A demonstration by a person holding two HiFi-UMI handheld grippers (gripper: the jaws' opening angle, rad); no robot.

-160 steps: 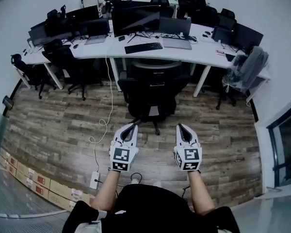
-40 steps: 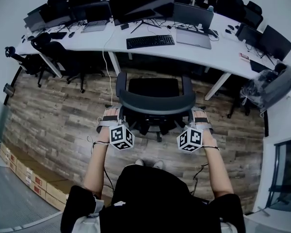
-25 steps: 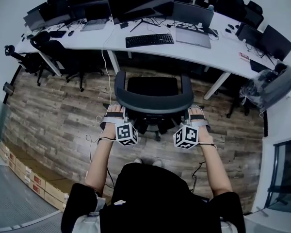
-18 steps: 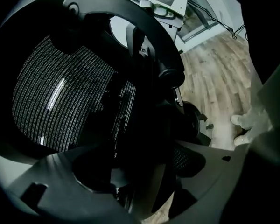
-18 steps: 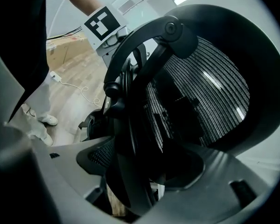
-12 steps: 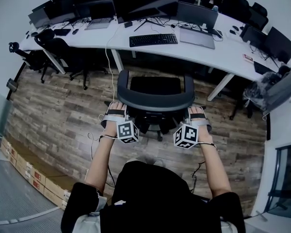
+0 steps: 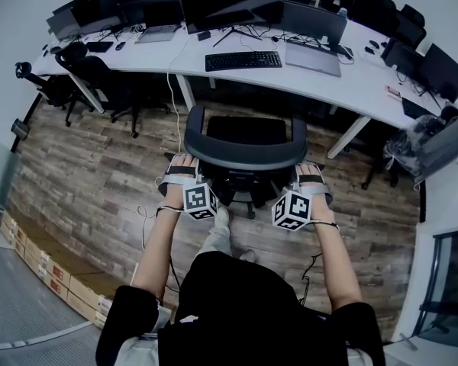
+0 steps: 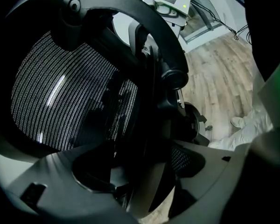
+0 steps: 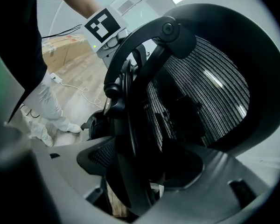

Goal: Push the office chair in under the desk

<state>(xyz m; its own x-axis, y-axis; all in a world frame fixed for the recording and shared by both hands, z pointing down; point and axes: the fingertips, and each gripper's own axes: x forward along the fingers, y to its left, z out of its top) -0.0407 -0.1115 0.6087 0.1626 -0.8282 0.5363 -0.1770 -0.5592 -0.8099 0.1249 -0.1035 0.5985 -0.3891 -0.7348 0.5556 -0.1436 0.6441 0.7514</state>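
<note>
A black office chair [image 7: 244,157] with a mesh back stands on the wood floor. Its seat [image 7: 246,130] points at the white desk [image 7: 332,78] and lies just short of the desk's edge. My left gripper [image 7: 183,166] is on the left side of the backrest and my right gripper [image 7: 308,174] on the right side. In the left gripper view the backrest frame [image 8: 151,78] runs between the jaws of the left gripper [image 8: 149,181], which bear on it. The right gripper [image 9: 135,181] holds the backrest frame [image 9: 130,92] the same way.
A keyboard [image 7: 243,60], a monitor [image 7: 229,2] and a laptop [image 7: 313,52] sit on the desk above the chair's gap, between white desk legs [image 7: 185,91]. Other chairs [image 7: 99,78] stand left; one draped in grey [image 7: 435,143] stands right. Boxes [image 7: 53,280] line the floor at left.
Both grippers, free behind the chair at first, now hold its backrest. Over the last second the chair has rolled slightly toward the desk, and one of the person's legs has stepped forward.
</note>
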